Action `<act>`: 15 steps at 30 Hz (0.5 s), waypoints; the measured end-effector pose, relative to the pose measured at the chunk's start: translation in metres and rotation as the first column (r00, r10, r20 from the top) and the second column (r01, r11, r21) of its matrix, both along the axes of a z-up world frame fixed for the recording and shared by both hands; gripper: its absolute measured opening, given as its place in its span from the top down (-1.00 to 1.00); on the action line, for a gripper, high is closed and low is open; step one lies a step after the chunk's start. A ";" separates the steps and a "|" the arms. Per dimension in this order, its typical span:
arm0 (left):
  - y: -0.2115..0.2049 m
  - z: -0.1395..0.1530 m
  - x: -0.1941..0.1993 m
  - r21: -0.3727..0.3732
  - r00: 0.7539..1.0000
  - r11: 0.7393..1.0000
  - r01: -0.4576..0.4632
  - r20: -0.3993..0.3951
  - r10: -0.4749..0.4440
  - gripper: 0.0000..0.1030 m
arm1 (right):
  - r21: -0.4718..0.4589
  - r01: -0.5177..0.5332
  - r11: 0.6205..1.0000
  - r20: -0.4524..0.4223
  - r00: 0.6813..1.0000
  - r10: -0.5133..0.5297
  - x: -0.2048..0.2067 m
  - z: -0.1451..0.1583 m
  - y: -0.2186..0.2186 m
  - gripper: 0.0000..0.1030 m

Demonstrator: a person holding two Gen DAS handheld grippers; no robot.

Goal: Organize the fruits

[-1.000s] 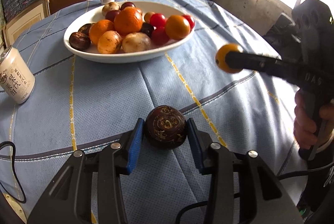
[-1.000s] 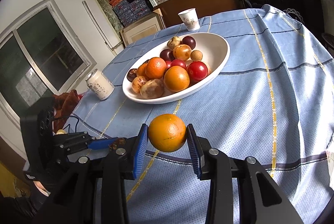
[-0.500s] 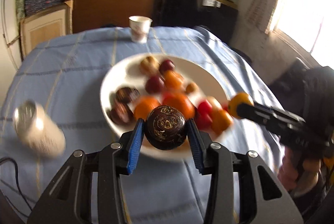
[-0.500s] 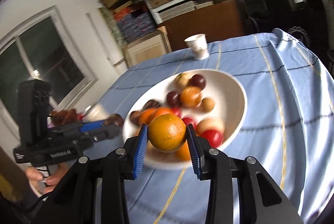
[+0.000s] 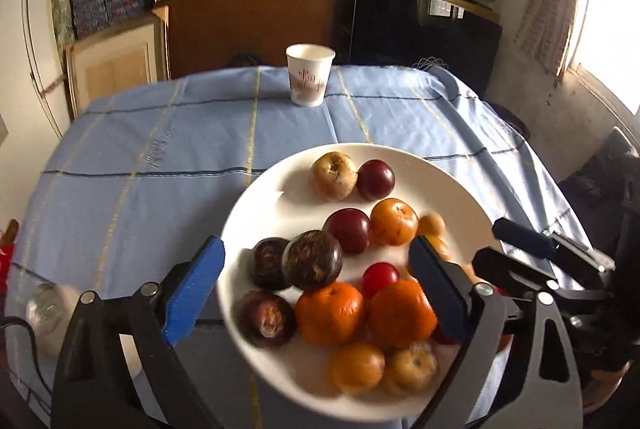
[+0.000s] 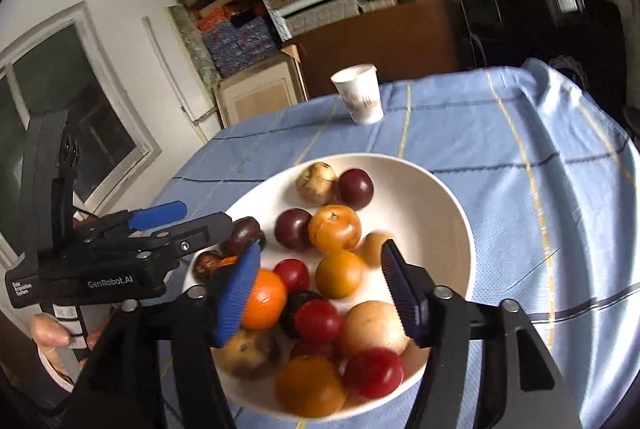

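A white bowl (image 5: 264, 197) full of fruit sits on the blue cloth; it also shows in the right wrist view (image 6: 448, 205). My left gripper (image 5: 316, 281) is open above the bowl's near side. The dark patterned fruit (image 5: 312, 260) lies free in the bowl between its jaws, among other dark fruits. My right gripper (image 6: 320, 289) is open over the bowl. The orange fruit (image 6: 340, 273) lies free in the bowl between its jaws. Each gripper shows in the other's view, the right one (image 5: 524, 253) at the bowl's right, the left one (image 6: 192, 225) at its left.
A paper cup (image 5: 310, 75) stands at the far edge of the table; it also shows in the right wrist view (image 6: 359, 93). A drink can (image 5: 52, 313) stands at the near left, blurred. Shelves and a cabinet stand behind the table.
Both grippers moved forward over the bowl and opened. The dark fruit and the orange left the jaws and now lie in the bowl.
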State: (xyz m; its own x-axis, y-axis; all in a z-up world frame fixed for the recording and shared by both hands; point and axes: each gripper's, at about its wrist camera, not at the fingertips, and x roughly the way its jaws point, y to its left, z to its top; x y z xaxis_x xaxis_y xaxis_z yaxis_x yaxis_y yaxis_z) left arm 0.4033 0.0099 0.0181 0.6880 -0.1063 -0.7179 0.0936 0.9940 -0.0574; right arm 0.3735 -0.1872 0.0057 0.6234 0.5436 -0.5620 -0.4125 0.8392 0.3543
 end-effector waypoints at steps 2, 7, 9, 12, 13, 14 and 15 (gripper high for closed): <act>0.003 0.009 -0.021 0.003 0.999 1.000 -0.017 0.028 0.017 -0.87 | 0.030 -0.010 1.000 0.034 0.999 0.009 -0.019 0.016 -0.005 -0.41; 0.003 0.037 -0.092 0.036 0.988 0.999 -0.016 0.152 0.011 -0.91 | 0.012 -0.010 1.000 0.150 0.989 0.008 -0.075 0.044 -0.010 -0.71; 0.001 0.041 -0.121 0.061 0.981 0.998 -0.015 0.195 0.003 -0.91 | -0.018 0.002 1.000 0.205 0.979 0.002 -0.101 0.047 -0.011 -0.79; 0.002 0.037 -0.153 0.072 0.972 0.997 -0.033 0.233 0.015 -0.91 | -0.057 -0.004 0.998 0.211 0.977 0.016 -0.129 0.037 -0.010 -0.85; 0.003 0.033 -0.162 0.067 0.972 0.997 -0.036 0.235 0.020 -0.91 | -0.066 -0.006 0.998 0.199 0.980 0.020 -0.135 0.032 -0.010 -0.86; 0.004 0.028 -0.172 0.054 0.973 0.998 -0.030 0.228 0.017 -0.91 | -0.077 -0.005 0.997 0.182 0.983 0.019 -0.142 0.026 -0.011 -0.86; 0.005 0.023 -0.178 0.045 0.975 0.999 -0.023 0.220 0.013 -0.91 | -0.085 -0.003 0.996 0.172 0.985 0.017 -0.146 0.022 -0.012 -0.86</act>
